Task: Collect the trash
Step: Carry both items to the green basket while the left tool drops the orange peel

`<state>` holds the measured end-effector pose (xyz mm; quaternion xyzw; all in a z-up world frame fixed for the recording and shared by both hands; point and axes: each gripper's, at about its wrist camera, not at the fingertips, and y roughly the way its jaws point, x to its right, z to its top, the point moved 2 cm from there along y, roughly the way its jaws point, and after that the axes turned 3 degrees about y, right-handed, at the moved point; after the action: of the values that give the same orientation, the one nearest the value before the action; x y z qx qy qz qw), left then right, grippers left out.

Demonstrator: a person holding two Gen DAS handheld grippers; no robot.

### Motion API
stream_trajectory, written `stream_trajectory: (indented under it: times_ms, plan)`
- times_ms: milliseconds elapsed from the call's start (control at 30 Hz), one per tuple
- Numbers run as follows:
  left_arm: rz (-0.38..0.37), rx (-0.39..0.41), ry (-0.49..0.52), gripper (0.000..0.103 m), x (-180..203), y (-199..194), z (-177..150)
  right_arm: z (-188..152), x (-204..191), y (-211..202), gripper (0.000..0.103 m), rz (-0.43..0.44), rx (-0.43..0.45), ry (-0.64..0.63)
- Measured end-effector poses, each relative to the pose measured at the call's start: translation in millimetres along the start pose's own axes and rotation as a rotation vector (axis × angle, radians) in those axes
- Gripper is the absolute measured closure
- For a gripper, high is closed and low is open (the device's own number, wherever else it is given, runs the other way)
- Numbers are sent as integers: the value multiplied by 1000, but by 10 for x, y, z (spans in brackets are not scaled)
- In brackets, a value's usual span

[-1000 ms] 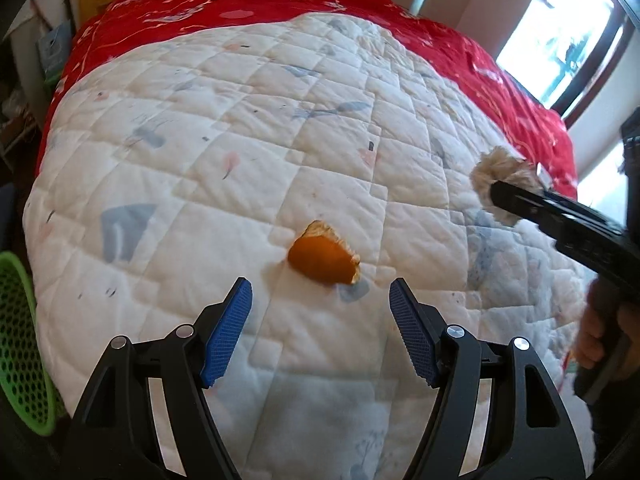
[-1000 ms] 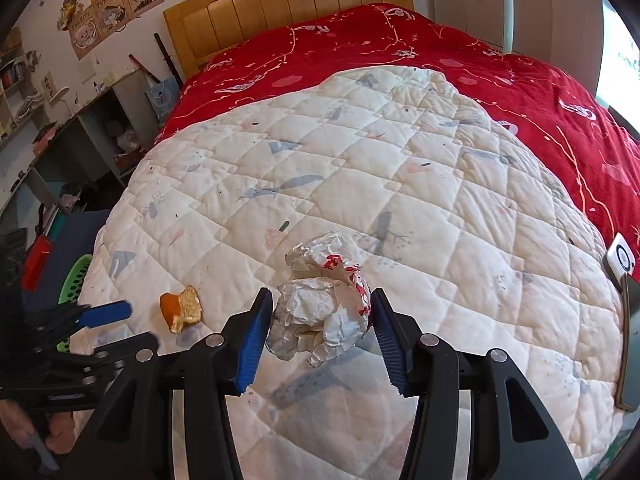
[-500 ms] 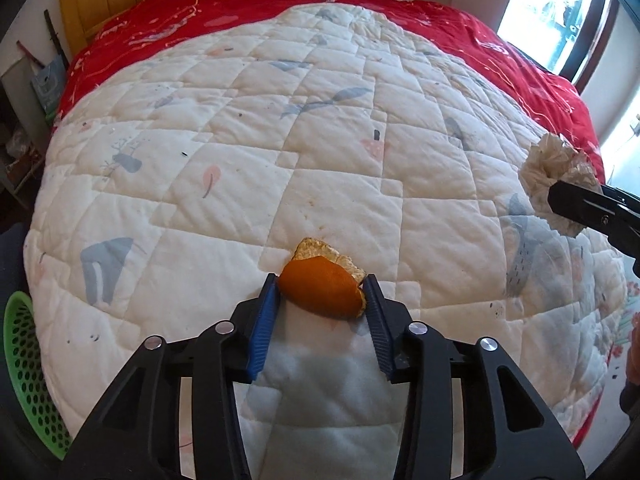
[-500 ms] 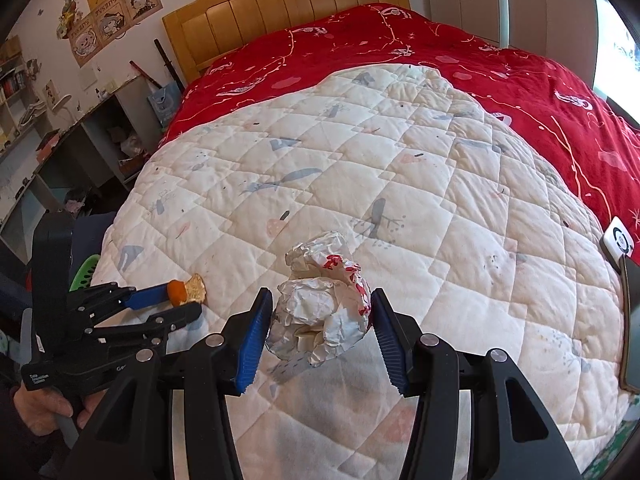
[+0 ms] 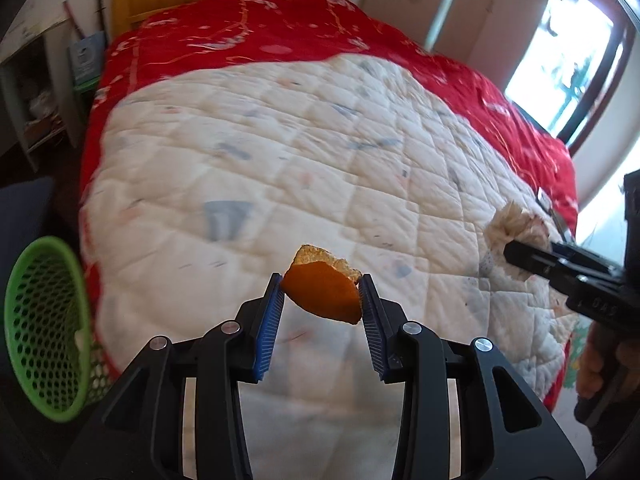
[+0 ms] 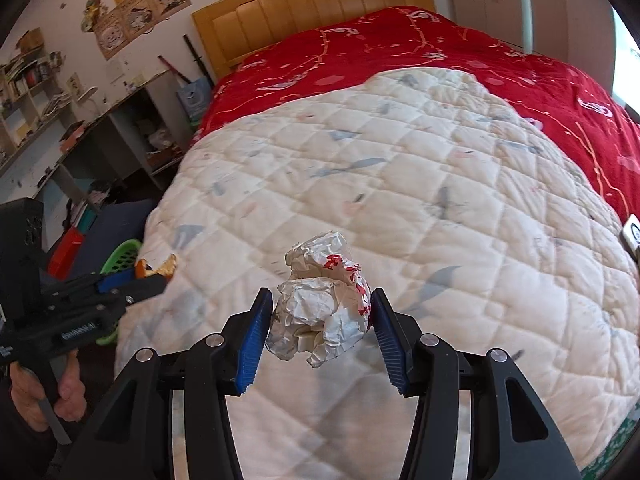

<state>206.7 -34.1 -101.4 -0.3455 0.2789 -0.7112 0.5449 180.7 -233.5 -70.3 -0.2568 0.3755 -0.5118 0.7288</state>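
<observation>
Orange peel (image 5: pixel 322 296) sits clamped between the blue pads (image 5: pixel 269 330) of the left gripper (image 5: pixel 320 322), held in the air above the near edge of the white quilt (image 5: pixel 280 168). The right gripper (image 6: pixel 320 338) is closed on a crumpled paper wrapper (image 6: pixel 324 308) with red print, likewise lifted clear of the quilt.

Only the left wrist view shows the inside of the green mesh basket (image 5: pixel 44 324): it stands on the floor just off the quilt's left corner, with a pale scrap against its wall. The right wrist view catches no more than a sliver of its rim (image 6: pixel 120 256), behind the left gripper. That same view shows what the other does not: the left hand (image 6: pixel 48 384) wrapped round the gripper handle, the posters on the wall (image 6: pixel 136 16), and a cluttered desk (image 6: pixel 80 132) left of the quilt.

From the left wrist view the wrapper appears only side-on at the quilt's right edge, a pale bunch (image 5: pixel 516 228) at the tip of the right gripper, and a bright window (image 5: pixel 568 68) lies beyond the red blanket (image 5: pixel 248 44) that covers the bed past the quilt
</observation>
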Motion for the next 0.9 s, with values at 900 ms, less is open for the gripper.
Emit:
stream_trajectory:
  times_ms: [900]
  plan:
    - [312, 76, -327, 65, -2330, -1188, -777, -103, -2169, 422, 54, 214, -73, -222]
